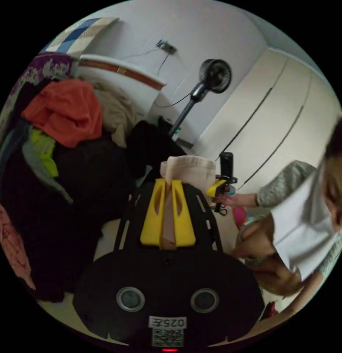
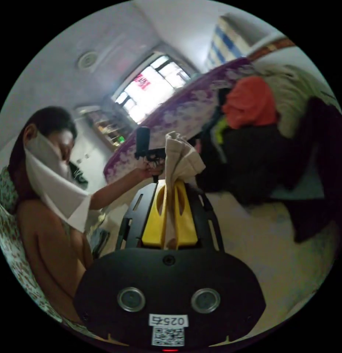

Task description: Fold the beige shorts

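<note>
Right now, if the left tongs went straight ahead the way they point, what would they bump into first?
Probably the other tongs. The left tongs grip the beige shorts, and the other pair holds the same cloth just ahead. Depth is hard to judge.

Walls: plain pale walls [image 1: 215, 33], with a small fitting and a hanging cable high up.
Wardrobe: tall white doors [image 1: 274, 121] with dark seams between them.
Fan: a black standing fan [image 1: 215, 76] next to the wardrobe.
Window: a bright window [image 2: 152, 86] that gives daylight; the room itself is dim.
Ceiling: a round fixture [image 2: 87, 59], possibly a lamp, the view is blurred.
Shelf: cluttered shelves [image 2: 108, 130] near the window.
Surface: a pale surface [image 2: 266, 235] under a pile of clothes [image 1: 64, 147].
</note>
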Motion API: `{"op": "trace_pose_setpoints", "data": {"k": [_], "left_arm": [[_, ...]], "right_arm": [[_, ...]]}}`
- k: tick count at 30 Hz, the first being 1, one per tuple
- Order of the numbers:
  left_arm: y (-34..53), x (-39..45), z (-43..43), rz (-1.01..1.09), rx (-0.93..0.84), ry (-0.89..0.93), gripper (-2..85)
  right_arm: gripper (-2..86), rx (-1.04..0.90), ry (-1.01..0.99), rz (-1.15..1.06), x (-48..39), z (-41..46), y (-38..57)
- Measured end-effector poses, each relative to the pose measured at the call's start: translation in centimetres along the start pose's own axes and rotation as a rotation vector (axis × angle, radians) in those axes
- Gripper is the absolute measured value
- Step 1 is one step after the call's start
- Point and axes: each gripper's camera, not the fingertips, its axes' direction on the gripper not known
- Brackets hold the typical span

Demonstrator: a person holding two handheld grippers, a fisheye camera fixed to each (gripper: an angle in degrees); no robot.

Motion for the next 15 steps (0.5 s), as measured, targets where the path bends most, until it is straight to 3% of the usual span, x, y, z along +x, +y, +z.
{"op": "trace_pose_setpoints", "data": {"k": [4,8,12,15], "left_arm": [[12.0,8.0,-10.8,-0.030,-0.055,-0.138,-0.9],[28.2,16.2,-16.0,-0.277,-0.105,-0.330,-0.2],[39.1,22.7,-19.6,-0.550,0.066,-0.516,2.6],[47.3,28.4,-21.2,-0.808,0.192,-0.646,6.1]], "right_arm": [[0.9,-0.200,-0.213,-0.195,-10.8,10.7,3.9],[1.0,-0.454,-0.465,-0.144,-19.3,23.4,12.2],[1.5,-0.567,-0.476,-0.195,-26.3,31.3,18.0],[2.9,-0.683,-0.366,-0.251,-30.3,35.9,23.3]]}}
